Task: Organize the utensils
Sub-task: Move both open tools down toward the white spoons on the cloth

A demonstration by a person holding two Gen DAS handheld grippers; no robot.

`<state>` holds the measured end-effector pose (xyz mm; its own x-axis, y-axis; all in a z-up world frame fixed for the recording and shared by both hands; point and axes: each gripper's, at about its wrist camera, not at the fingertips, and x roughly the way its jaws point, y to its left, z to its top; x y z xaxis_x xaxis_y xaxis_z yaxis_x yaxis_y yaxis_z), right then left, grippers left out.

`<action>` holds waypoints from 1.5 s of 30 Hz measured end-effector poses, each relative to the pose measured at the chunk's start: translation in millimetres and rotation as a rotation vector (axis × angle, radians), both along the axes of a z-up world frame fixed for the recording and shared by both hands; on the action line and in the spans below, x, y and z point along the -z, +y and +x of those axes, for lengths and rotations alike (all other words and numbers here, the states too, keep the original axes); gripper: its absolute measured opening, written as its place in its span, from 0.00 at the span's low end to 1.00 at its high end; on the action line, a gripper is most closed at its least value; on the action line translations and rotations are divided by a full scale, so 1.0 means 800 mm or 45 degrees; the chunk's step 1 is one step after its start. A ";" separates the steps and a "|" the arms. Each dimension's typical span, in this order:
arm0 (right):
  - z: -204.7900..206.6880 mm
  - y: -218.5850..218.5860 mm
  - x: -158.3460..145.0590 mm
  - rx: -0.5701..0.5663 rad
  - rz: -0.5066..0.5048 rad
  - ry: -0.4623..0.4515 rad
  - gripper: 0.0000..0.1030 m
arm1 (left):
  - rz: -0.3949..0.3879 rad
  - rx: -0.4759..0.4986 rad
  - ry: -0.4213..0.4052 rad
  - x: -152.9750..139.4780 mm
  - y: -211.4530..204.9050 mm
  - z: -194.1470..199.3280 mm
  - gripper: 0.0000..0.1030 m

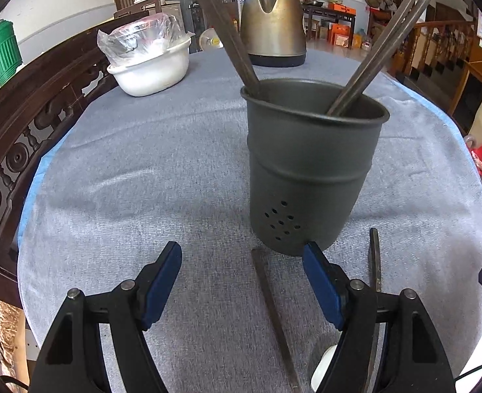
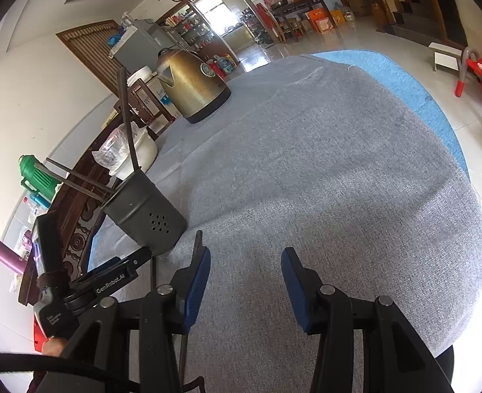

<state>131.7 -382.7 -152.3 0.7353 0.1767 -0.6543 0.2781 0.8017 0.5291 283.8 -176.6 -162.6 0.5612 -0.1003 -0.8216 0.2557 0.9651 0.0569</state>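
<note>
A grey metal utensil holder [image 1: 309, 163] stands upright on the grey cloth, with dark chopsticks [image 1: 381, 49] leaning out of it left and right. My left gripper [image 1: 242, 255] is open just in front of its base. One loose chopstick [image 1: 273, 314] lies on the cloth between its fingers, untouched. A second chopstick [image 1: 375, 262] lies outside the right finger. In the right wrist view the holder [image 2: 145, 216] is at the left. My right gripper [image 2: 245, 255] is open over bare cloth, with a chopstick [image 2: 197, 239] running under its left finger.
A brass-coloured kettle [image 1: 273, 23] stands at the table's far side, and a white bowl with a plastic bag [image 1: 149, 62] at the far left. A carved wooden chair back [image 1: 28, 150] lines the left edge. Something white [image 1: 326, 366] lies beside the right finger.
</note>
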 end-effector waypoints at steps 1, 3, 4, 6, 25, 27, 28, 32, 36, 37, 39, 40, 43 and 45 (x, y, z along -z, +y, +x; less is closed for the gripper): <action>-0.001 -0.001 0.000 0.001 0.000 0.001 0.47 | 0.004 0.001 0.005 0.002 -0.001 0.001 0.74; -0.002 -0.003 0.000 0.006 0.007 0.001 0.47 | 0.011 -0.001 0.016 0.006 -0.003 0.003 0.74; -0.002 -0.004 0.000 0.010 0.007 0.000 0.47 | 0.014 -0.004 0.022 0.008 -0.004 0.005 0.74; -0.003 -0.006 0.000 0.013 0.008 0.000 0.47 | 0.015 -0.009 0.030 0.010 -0.005 0.007 0.74; -0.002 -0.003 0.001 0.009 0.002 0.014 0.47 | 0.030 -0.031 0.032 0.021 -0.003 0.050 0.74; -0.002 0.002 0.002 0.000 -0.003 0.019 0.47 | 0.024 -0.031 0.036 0.024 0.000 0.053 0.74; -0.001 0.004 0.002 -0.003 -0.005 0.021 0.47 | 0.018 -0.031 0.037 0.024 0.002 0.053 0.74; 0.001 0.015 0.000 -0.029 -0.013 0.025 0.47 | -0.021 -0.021 0.053 0.020 0.014 0.044 0.74; 0.005 0.030 -0.004 -0.085 -0.013 0.016 0.47 | -0.019 0.033 0.011 0.005 0.029 0.021 0.74; 0.006 0.037 -0.005 -0.117 -0.007 0.010 0.47 | -0.029 0.043 0.012 0.003 0.034 0.017 0.74; 0.008 0.048 -0.005 -0.167 0.015 0.005 0.47 | -0.052 0.065 0.023 -0.001 0.043 0.007 0.74; 0.011 0.055 -0.003 -0.208 0.043 0.008 0.47 | -0.056 0.076 0.028 -0.003 0.049 0.000 0.74; 0.017 0.076 0.004 -0.296 0.102 0.034 0.47 | -0.072 0.099 0.047 -0.003 0.060 -0.018 0.74; 0.022 0.088 0.008 -0.331 0.112 0.057 0.47 | -0.082 0.105 0.068 -0.001 0.065 -0.027 0.74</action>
